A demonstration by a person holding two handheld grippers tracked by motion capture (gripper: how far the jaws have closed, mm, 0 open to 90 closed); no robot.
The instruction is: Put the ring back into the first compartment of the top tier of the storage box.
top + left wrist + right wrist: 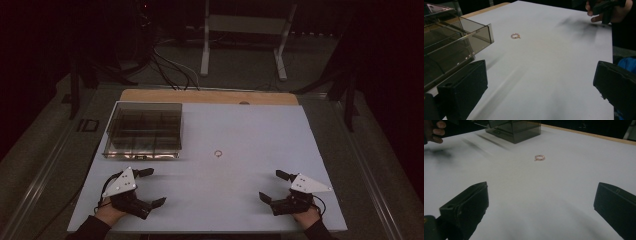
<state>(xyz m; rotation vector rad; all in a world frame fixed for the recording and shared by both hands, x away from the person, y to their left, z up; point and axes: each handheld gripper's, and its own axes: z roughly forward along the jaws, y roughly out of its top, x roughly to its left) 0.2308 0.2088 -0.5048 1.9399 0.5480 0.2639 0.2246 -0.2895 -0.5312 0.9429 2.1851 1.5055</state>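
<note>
A small pinkish-gold ring (pixel 218 153) lies flat near the middle of the white table top (pixel 250 130). It also lies ahead of the jaws in the left gripper view (pixel 515 36) and in the right gripper view (pixel 539 157). A smoky clear compartment box (pixel 145 129) stands at the back left, seen close on the left in the left gripper view (pixel 451 45). My left gripper (pixel 151 187) rests near the front left edge, open and empty. My right gripper (pixel 273 185) rests near the front right edge, open and empty. Both are well short of the ring.
The box (pixel 514 128) has several dividers inside and an open lid. A wooden strip (pixel 210 96) borders the table's far edge. Beyond it are a dark floor with cables (pixel 170 67) and a white stand (pixel 245 35).
</note>
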